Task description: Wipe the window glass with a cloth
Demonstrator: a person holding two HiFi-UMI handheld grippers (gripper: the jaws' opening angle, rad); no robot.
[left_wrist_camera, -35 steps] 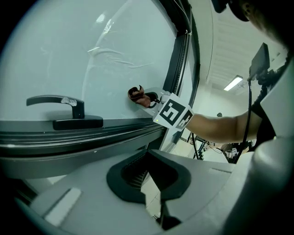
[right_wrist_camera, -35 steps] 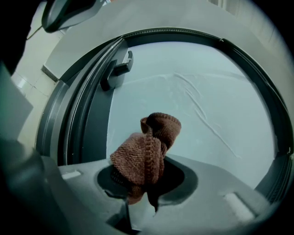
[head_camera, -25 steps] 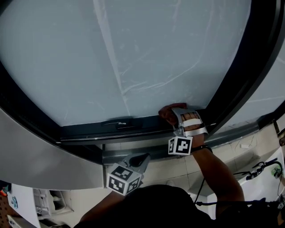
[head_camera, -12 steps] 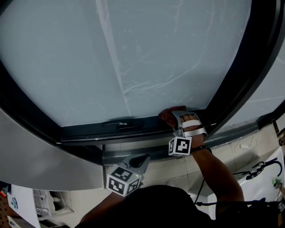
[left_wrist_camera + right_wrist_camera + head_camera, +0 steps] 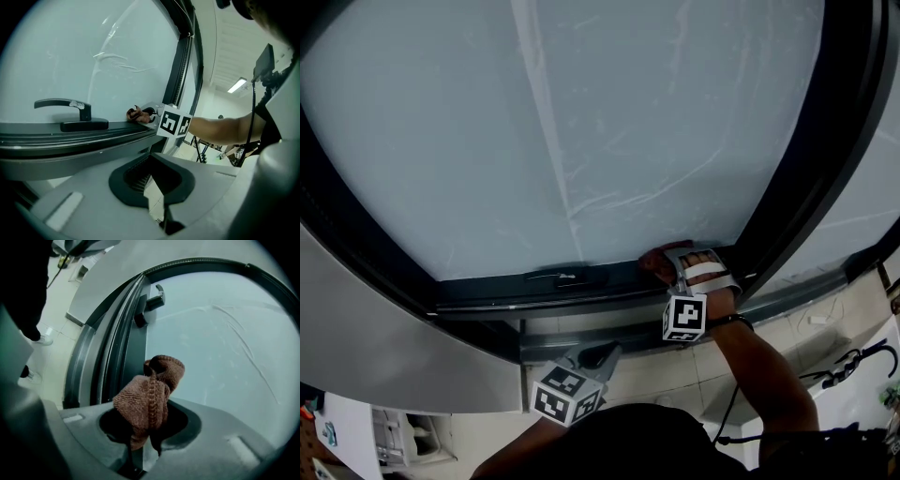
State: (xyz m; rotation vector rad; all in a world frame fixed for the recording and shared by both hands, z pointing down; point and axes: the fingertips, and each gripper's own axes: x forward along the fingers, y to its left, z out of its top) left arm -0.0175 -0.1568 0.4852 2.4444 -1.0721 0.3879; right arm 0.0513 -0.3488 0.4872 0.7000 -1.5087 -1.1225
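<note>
left gripper [image 5: 157, 187]: held low; jaws together, empty | right gripper [image 5: 673, 268]: arm outstretched; jaws clamping cloth [image 5: 146, 398]

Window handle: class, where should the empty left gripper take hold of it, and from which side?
Grip the window handle on its horizontal lever, toward the free end, away from the post. The lever stands clear of the frame, so the left gripper can probably come straight in from the room side, with one jaw above the lever and one below.
</note>
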